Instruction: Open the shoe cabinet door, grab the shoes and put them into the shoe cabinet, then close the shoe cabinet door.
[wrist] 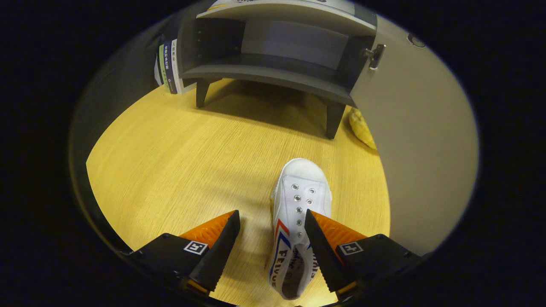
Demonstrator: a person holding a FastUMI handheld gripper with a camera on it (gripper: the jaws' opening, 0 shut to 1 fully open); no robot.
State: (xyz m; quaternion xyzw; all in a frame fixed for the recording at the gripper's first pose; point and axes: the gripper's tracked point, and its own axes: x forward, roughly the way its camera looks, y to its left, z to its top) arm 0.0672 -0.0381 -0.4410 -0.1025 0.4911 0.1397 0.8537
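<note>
A white canvas shoe (298, 200) with red and blue side stripes lies on the wooden tabletop (170, 170), toe pointing toward the cabinet. My gripper (273, 221) is open above it. The right finger (318, 251) sits over the shoe's tongue and opening, and the left finger (222, 247) hangs over bare wood to the shoe's left. Beyond the fingers stands the grey shoe cabinet (273, 72) on short legs, its dark inside holding nothing. Its door (418, 140) is swung wide open to the right, hinged at a metal fitting (374, 55).
Several books (168, 66) stand upright against the cabinet's left side. A yellow object (361, 128) lies on the table behind the open door, beside the cabinet's right leg. Bare wood stretches between the shoe and the cabinet.
</note>
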